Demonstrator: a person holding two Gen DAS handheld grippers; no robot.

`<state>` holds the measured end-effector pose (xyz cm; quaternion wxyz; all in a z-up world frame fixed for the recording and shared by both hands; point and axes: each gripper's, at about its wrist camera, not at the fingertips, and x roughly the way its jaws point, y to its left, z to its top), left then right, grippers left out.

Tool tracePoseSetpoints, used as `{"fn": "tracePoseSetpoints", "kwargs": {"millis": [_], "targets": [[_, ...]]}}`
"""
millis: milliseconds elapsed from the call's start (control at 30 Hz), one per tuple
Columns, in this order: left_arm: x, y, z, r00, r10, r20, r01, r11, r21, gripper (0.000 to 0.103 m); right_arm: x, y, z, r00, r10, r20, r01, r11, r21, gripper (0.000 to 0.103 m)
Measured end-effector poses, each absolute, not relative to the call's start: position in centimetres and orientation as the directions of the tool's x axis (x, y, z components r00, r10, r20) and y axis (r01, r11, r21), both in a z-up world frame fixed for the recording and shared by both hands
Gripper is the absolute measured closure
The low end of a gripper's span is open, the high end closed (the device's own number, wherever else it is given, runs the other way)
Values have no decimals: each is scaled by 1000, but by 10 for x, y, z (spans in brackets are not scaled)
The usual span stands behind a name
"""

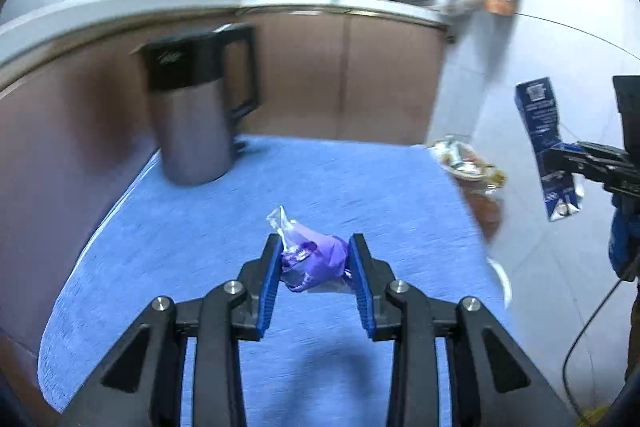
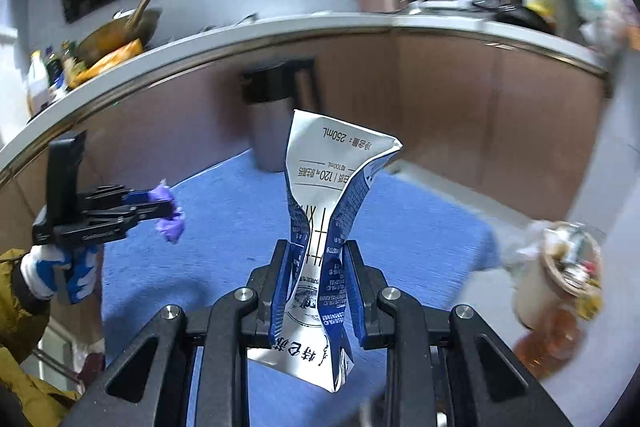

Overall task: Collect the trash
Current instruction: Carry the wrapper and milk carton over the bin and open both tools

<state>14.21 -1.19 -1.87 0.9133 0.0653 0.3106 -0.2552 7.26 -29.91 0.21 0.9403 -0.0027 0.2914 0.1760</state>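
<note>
My left gripper (image 1: pixel 316 259) is shut on a crumpled purple wrapper (image 1: pixel 316 261) and holds it above the blue tablecloth (image 1: pixel 200 247). It also shows at the left of the right wrist view (image 2: pixel 166 211) with the purple wrapper (image 2: pixel 170 221). My right gripper (image 2: pixel 316 267) is shut on a squashed blue and white milk carton (image 2: pixel 332 179), held above the table. In the left wrist view the carton (image 1: pixel 548 147) and right gripper (image 1: pixel 560 157) are at the far right, beyond the table edge. A trash bin (image 2: pixel 568 267) with several wrappers stands on the floor at the right.
A steel kettle with a black handle (image 1: pixel 196 107) stands at the table's far left corner. The bin also shows in the left wrist view (image 1: pixel 468 163) past the table's right edge. Behind is a brown cabinet with a white counter (image 1: pixel 280 3) holding kitchen items.
</note>
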Motion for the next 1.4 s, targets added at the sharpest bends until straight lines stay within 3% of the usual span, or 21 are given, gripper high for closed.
{"fn": "tracePoseSetpoints", "kwargs": {"millis": [267,600,933,1400], "targets": [[112,-136,1,595,-541,-594,654,756,-33,71,32,-379,-27,790,175,-587,-142,985,101,78],[99,-269,-54,546,-501,-671,708,704,50,71,23,-448,-124,703,157,-694,1,975,222,78],[95,-336,-110,526,-430,-734,736,663,139,71,43,-472,-209,614,215,-759,68,944,322,78],[127,-370,-158,467,-376,-801,744,656,126,69,72,-481,-286,487,233,-841,123,936,330,78]]}}
